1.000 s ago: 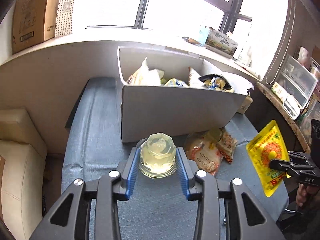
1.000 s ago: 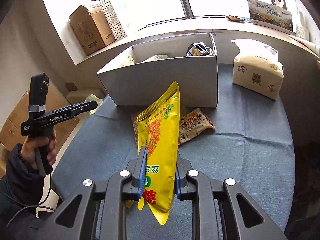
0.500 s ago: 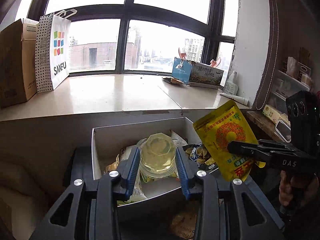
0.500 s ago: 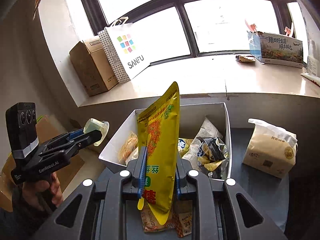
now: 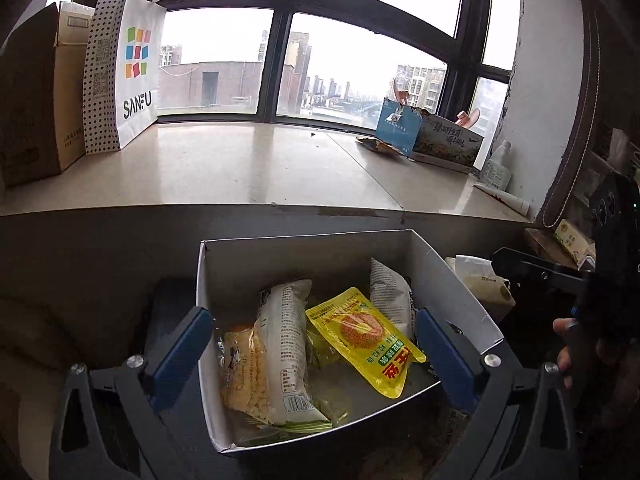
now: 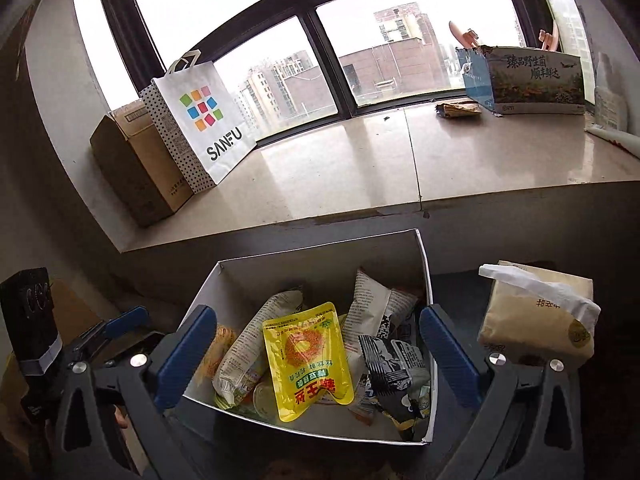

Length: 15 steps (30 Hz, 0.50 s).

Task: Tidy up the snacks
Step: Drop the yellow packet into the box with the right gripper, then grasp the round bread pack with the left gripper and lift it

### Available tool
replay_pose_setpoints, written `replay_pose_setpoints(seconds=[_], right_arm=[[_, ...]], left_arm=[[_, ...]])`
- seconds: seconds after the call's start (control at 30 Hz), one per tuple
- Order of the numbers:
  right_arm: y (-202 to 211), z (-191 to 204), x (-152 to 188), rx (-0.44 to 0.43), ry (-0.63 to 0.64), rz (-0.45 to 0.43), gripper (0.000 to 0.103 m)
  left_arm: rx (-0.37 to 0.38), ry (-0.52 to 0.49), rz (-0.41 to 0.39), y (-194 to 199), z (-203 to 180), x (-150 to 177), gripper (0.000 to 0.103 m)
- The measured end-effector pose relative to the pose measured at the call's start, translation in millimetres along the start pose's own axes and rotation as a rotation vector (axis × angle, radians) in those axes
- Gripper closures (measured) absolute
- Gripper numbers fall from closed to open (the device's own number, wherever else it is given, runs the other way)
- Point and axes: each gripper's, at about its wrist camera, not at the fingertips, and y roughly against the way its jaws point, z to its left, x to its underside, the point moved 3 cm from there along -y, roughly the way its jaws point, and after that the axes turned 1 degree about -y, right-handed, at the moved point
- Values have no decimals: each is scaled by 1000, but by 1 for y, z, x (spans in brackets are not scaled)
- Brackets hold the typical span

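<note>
Since pouch (image 6: 307,356) and cup dropped into box (image 6: 426,292), both grippers' jaws spread, empty.

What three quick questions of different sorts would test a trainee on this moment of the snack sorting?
1. True or false: the right gripper holds the yellow pouch.
2. Where does the yellow pouch lie? A) windowsill B) white box C) tissue pack
3. Fill in: the left gripper is ___.

Key: 1. False, it is open and empty. 2. B, on the other snacks. 3. Open.
</note>
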Motion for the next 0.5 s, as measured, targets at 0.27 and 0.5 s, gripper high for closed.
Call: replay_pose_setpoints(seconds=[0.27,0.5], right_arm=[[44,9,29,-3,107,-43,0],[69,-2,86,24,119,21,0]], left_arm=[[24,-5,-36,40,-5,18,0],[53,-78,0,59,-33,59,0]])
